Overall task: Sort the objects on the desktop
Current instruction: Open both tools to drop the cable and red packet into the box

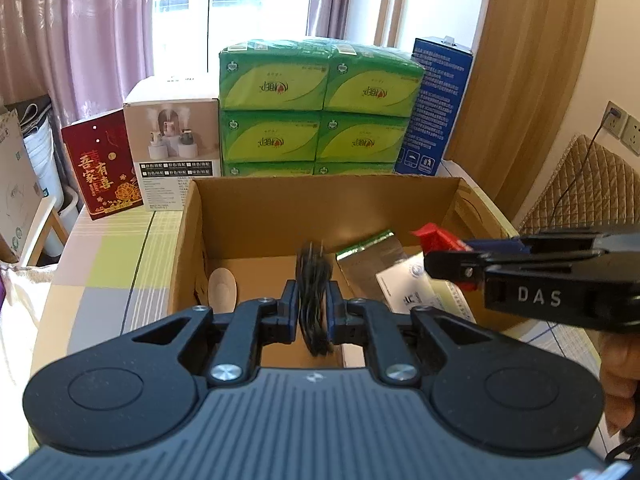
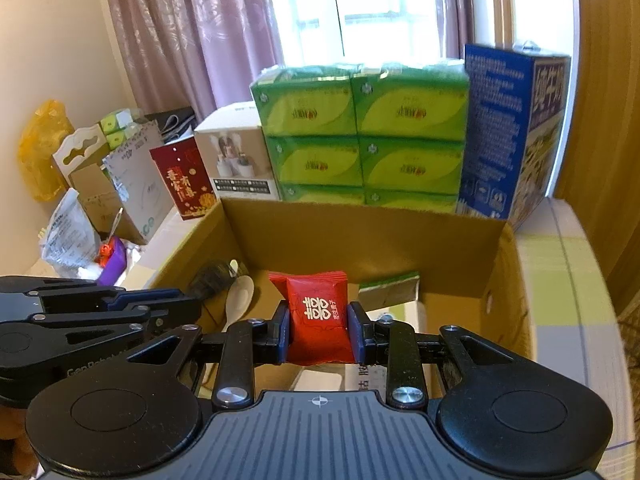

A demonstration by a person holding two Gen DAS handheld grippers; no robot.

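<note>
Holding both grippers over my cardboard box [image 1: 320, 204]: L gripper [image 1: 313, 308] clamped on black cable bundle [image 1: 314, 292], R gripper [image 2: 319, 334] clamped on red candy packet [image 2: 318, 316], w/ white spoon [image 2: 240, 298] lying inside box.

Bright backlit window [image 2: 360, 4], fisheye-bent edges, slight motion blur
</note>
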